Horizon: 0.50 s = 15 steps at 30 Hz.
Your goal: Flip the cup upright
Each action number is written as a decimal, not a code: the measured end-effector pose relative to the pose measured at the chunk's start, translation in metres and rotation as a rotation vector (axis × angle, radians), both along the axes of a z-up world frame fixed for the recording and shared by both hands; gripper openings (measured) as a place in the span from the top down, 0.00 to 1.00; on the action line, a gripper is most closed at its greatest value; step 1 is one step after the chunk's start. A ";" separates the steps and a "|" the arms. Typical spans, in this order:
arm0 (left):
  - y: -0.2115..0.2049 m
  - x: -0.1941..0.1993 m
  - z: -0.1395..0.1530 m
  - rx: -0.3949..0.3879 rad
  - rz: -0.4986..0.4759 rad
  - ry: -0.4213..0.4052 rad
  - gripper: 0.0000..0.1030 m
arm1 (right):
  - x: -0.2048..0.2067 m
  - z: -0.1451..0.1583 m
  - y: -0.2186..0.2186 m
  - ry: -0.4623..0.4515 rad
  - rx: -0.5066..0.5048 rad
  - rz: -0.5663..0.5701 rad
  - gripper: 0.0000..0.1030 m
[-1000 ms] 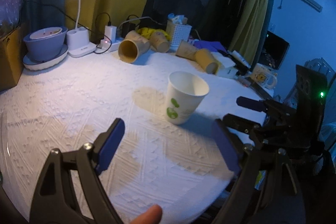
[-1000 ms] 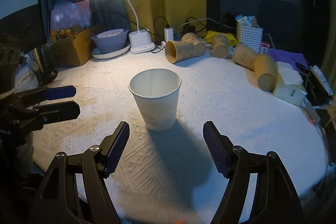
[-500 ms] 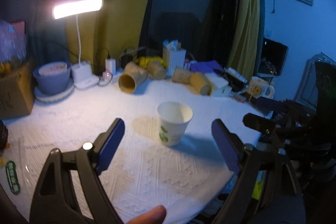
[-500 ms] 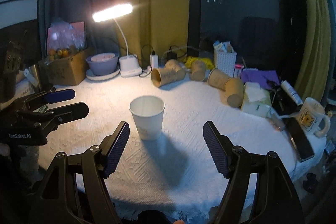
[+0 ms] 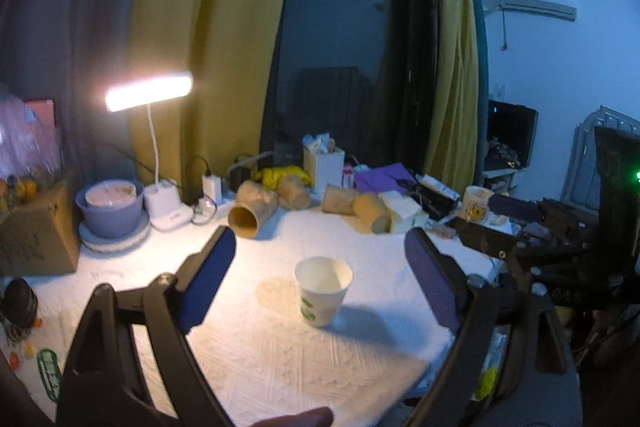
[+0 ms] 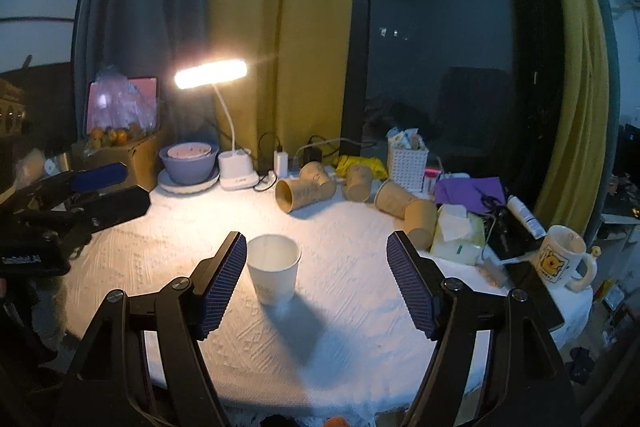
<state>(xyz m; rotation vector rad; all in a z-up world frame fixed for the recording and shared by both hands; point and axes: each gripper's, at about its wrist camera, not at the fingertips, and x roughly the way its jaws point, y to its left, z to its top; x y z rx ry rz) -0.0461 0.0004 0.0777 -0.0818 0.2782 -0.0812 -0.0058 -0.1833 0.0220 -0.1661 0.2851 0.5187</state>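
Note:
A white paper cup [image 5: 323,290] with a green print stands upright, mouth up, on the white tablecloth [image 5: 280,359]; it also shows in the right wrist view [image 6: 273,273]. My left gripper [image 5: 320,281] is open and empty, held back above the table's near edge. My right gripper [image 6: 314,285] is open and empty, well back from the cup. Each gripper shows in the other's view, the right one [image 5: 516,223] at the right, the left one [image 6: 86,191] at the left.
Several brown paper cups [image 6: 304,189] lie on their sides at the back. A lit desk lamp [image 6: 234,163], a purple bowl [image 6: 188,163], a cardboard box [image 6: 128,155], a white basket [image 6: 406,163], a tissue pack [image 6: 456,235] and a mug [image 6: 562,259] ring the table.
Both grippers have drawn back and up from the cup, which now looks smaller and farther. The cup has stayed upright in place.

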 end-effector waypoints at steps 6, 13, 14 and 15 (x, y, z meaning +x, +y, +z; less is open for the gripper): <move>0.002 -0.002 0.015 0.007 0.018 -0.054 0.15 | -0.004 0.016 -0.006 -0.036 0.023 -0.021 0.27; 0.001 0.000 0.019 0.030 0.063 -0.078 0.15 | -0.005 0.027 -0.017 -0.056 0.050 -0.053 0.27; 0.001 0.000 0.018 0.032 0.074 -0.079 0.15 | -0.004 0.027 -0.018 -0.054 0.049 -0.059 0.27; 0.002 0.001 0.017 0.035 0.088 -0.076 0.15 | -0.004 0.026 -0.019 -0.052 0.050 -0.063 0.27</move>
